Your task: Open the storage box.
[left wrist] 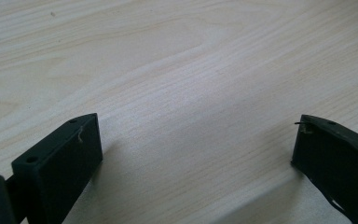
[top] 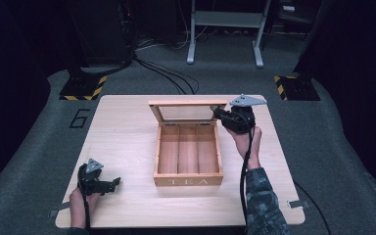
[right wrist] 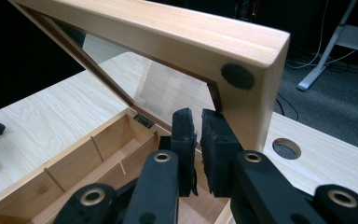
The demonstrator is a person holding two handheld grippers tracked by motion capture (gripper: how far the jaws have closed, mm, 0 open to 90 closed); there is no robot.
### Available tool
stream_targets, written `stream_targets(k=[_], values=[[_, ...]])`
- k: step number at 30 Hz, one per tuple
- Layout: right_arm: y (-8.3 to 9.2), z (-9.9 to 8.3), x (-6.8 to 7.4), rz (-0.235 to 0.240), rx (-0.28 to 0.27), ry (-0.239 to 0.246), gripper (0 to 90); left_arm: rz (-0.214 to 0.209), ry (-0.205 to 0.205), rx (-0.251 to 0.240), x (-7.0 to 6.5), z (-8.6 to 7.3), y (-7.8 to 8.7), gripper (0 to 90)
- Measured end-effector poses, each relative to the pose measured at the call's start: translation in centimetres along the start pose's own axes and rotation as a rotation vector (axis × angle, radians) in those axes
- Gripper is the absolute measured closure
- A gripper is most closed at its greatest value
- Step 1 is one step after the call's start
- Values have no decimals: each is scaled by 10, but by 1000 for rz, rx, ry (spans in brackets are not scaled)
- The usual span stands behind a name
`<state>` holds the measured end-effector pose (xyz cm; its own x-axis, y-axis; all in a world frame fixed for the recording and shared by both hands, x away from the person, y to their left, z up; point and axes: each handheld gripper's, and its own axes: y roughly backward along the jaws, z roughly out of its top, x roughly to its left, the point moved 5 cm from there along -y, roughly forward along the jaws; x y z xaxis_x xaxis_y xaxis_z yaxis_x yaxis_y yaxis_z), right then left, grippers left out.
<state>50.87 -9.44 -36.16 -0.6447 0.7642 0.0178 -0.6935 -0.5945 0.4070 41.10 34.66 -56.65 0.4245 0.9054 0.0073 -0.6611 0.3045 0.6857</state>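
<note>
Right gripper (right wrist: 196, 140) has its jaws nearly together, with only a thin slit between the black pads. They sit against the lower right edge of the lid (right wrist: 177, 42), close under its corner; whether they pinch the frame or just press on it I cannot tell. In the high view this gripper (top: 223, 116) is at the right end of the raised lid (top: 188, 104), the hand behind it over the worktop (top: 122, 142).

Left gripper (left wrist: 196, 149) stands wide open, holding nothing, its two blunt black jaws spread over bare pale wood grain. In the high view it (top: 111, 183) rests near the front left corner of the worktop, well apart from the box (top: 188, 180).

That box is light wood, rectangular, with "TEA" on its front wall and three long compartments split by thin wooden dividers. Its lid is a wooden frame around a clear pane, hinged at the back and tilted up. A round dark pad marks the frame's corner.

Box and lid sit at the middle of the worktop, with open wood to left, right and front. A round hole (right wrist: 286, 148) pierces the worktop just past the lid's corner. Grey carpet (top: 323, 127) surrounds the worktop.
</note>
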Motion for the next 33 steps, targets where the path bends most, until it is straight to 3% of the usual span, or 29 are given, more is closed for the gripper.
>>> stream_targets(k=[33], values=[[-8, 8, -7, -6, 19, 2, 831, 0, 0, 0, 0, 0, 0, 13]])
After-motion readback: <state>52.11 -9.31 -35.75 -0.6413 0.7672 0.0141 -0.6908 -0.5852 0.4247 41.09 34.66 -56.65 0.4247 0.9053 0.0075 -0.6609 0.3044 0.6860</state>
